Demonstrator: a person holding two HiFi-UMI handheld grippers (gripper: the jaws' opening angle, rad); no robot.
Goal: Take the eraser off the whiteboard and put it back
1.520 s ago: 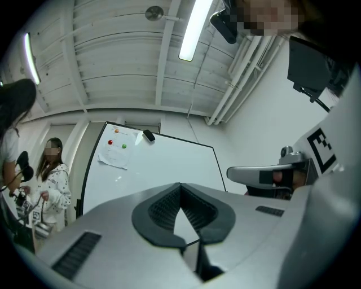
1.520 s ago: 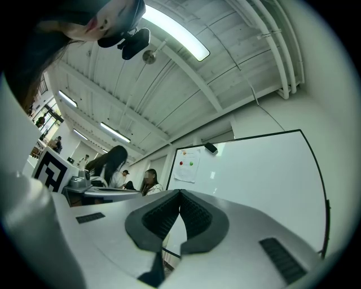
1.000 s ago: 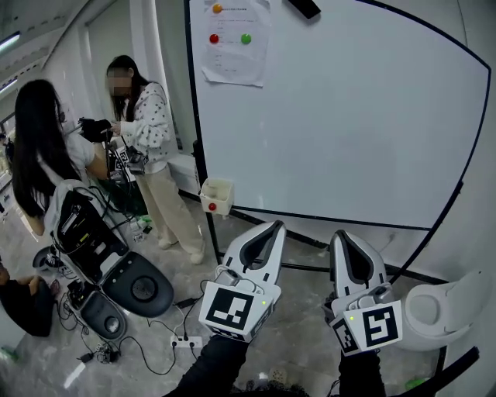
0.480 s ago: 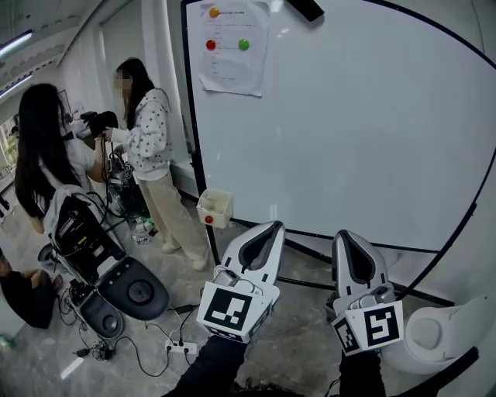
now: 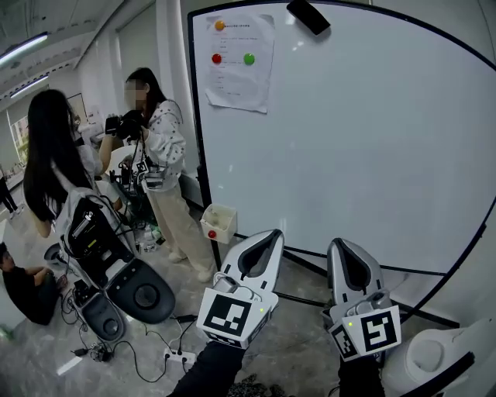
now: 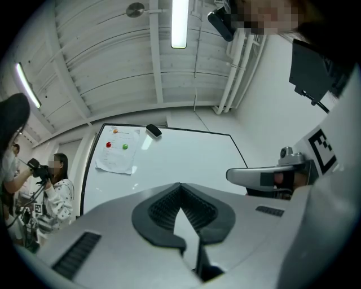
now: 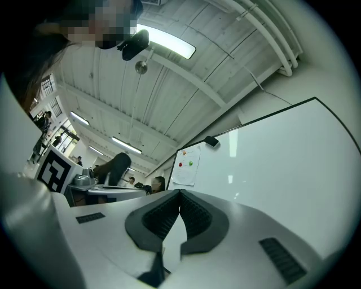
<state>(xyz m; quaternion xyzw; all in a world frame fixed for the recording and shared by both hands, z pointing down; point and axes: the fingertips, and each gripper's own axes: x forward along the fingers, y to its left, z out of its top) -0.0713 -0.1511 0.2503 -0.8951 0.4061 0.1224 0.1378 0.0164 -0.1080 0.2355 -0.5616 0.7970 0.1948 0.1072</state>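
Black rectangular eraser (image 5: pixel 308 15) sits tilted on the top edge of the large white whiteboard (image 5: pixel 372 139), left of centre. It is just right of a white paper sheet (image 5: pixel 240 60) held by orange, red & green round magnets — untouched, and well apart from both grippers. Below, in front of the board's lower edge, the person's two hand-held tools point up toward it. The white left gripper (image 5: pixel 273 231) has its jaws closed together at the tips w/ nothing between them. The white right gripper (image 5: pixel 339 243) is likewise pressed closed & empty. Each carries a cube w/ black-and-white square markers. A small cream tray (image 5: pixel 218 221) w/ a red spot on its front sits at the board's lower-left corner. At left, two people (image 5: pixel 155 147) stand by dark equipment (image 5: pixel 116 271) — cables trail across the grey floor (image 5: pixel 302 333).
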